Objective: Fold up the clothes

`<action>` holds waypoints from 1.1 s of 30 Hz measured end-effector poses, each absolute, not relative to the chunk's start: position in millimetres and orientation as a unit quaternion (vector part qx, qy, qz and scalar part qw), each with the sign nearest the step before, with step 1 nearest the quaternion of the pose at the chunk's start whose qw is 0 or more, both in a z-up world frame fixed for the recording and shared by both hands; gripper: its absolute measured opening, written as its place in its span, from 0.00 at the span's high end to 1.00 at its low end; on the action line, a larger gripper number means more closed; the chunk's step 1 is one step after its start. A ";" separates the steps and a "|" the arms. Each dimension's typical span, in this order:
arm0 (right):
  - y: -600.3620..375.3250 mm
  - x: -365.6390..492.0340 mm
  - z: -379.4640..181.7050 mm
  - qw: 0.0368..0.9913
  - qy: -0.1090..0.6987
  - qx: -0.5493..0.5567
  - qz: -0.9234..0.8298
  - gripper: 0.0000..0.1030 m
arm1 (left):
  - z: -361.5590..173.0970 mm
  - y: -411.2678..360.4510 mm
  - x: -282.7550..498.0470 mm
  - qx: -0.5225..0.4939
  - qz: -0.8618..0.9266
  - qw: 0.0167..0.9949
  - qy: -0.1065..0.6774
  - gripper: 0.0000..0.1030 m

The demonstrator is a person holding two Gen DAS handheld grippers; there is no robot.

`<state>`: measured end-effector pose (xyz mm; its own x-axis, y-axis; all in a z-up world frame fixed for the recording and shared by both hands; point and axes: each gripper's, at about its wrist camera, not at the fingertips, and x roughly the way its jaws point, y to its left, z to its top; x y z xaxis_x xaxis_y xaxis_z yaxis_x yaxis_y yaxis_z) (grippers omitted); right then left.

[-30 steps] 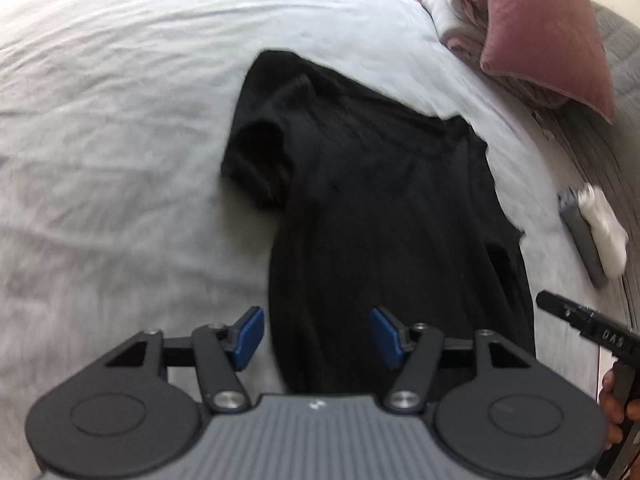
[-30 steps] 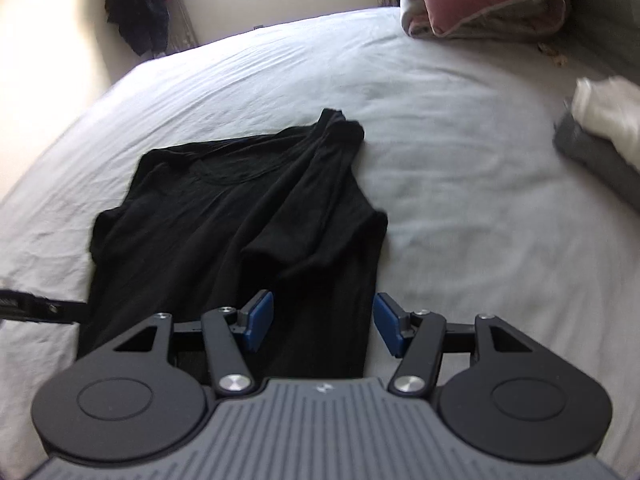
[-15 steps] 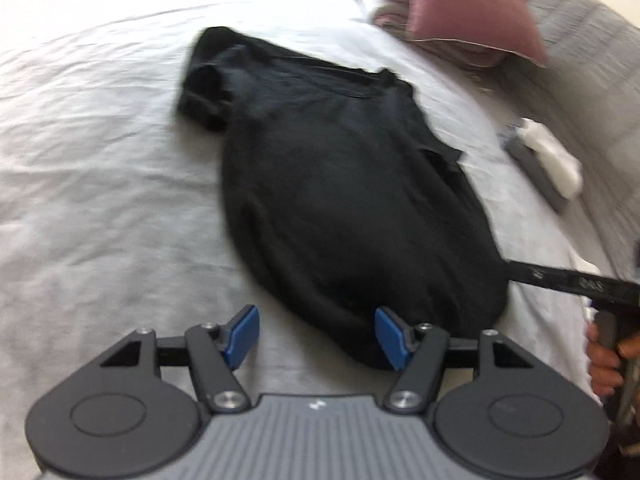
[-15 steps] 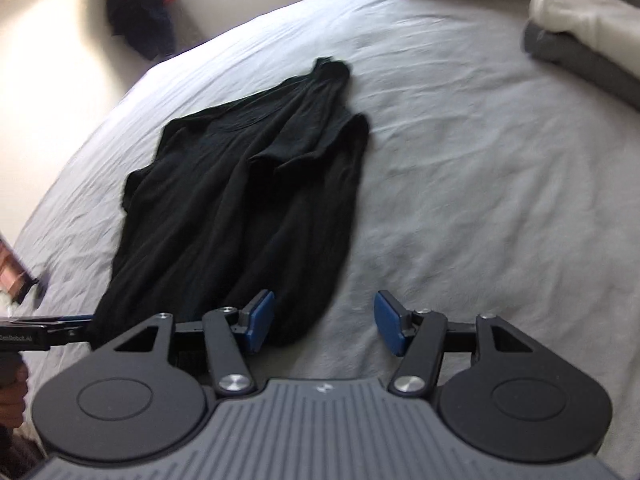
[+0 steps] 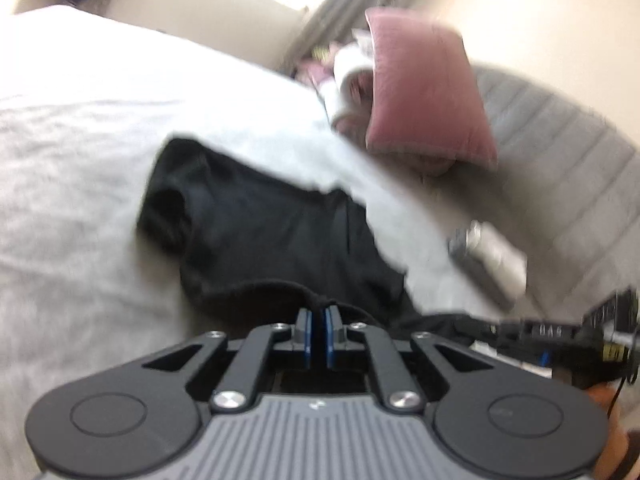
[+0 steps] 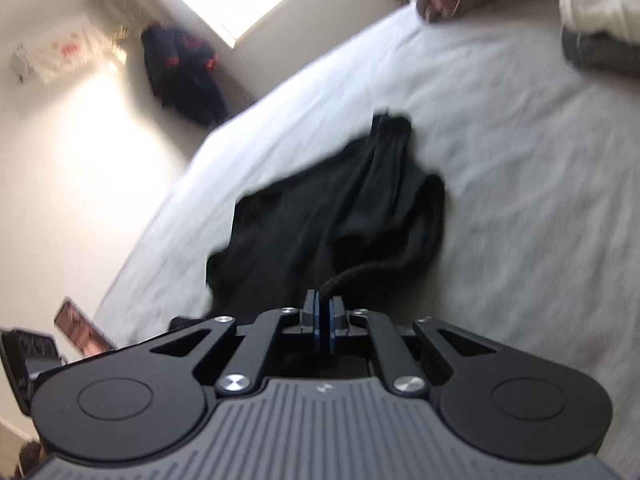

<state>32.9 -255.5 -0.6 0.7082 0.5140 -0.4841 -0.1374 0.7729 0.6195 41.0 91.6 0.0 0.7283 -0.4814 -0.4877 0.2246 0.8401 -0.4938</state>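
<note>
On the white bed (image 5: 80,160), the black t-shirt (image 5: 272,232) is lying spread out, and both tongs, left tongs (image 5: 316,334) and right tongs (image 6: 323,322), are clenching its near hem. I'd say carry both corners up toward the collar together, keeping the edge taut. Lettering on the other tool is too blurry to read.

Left gripper (image 5: 316,314) now pinched on hem of shirt (image 5: 264,236); jaws wide half a second back, hem loose between them. Right gripper (image 6: 324,306) likewise clamped on hem, previously spread over it. Hem edge lifted off bed (image 5: 72,184) at both pinch points, formerly flat. Both views tipped up, more wall showing.
</note>
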 end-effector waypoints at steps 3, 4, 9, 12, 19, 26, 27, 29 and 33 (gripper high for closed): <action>-267.5 39.0 8.3 0.888 0.308 0.301 0.159 0.94 | 7.8 106.6 53.2 -0.234 -0.166 0.912 0.292 0.94; -271.9 41.1 11.0 0.890 0.300 0.308 0.150 0.94 | 9.2 112.2 56.8 -0.244 -0.154 0.914 0.286 0.94; -294.9 46.4 19.9 0.897 0.271 0.330 0.118 0.94 | 10.8 132.2 69.4 -0.280 -0.116 0.914 0.269 0.94; -300.0 54.6 17.1 0.900 0.269 0.328 0.104 0.94 | 6.6 137.0 82.5 -0.280 -0.100 0.917 0.267 0.94; -305.0 73.6 -4.7 0.902 0.277 0.325 0.072 0.94 | -9.9 142.2 100.7 -0.273 -0.073 0.918 0.279 0.92; -306.4 75.2 -18.3 0.892 0.322 0.309 0.068 0.85 | -19.1 139.8 103.7 -0.269 -0.099 0.891 0.351 0.55; -307.2 73.7 -17.5 0.890 0.326 0.310 0.071 0.83 | -19.7 139.7 101.7 -0.271 -0.107 0.886 0.361 0.53; -307.4 67.9 -13.7 0.890 0.326 0.309 0.072 0.58 | -22.5 138.0 97.2 -0.274 -0.124 0.873 0.384 0.53; -300.4 57.8 -12.7 0.892 0.341 0.287 0.080 0.54 | -39.0 122.1 91.5 -0.262 -0.152 0.845 0.441 0.55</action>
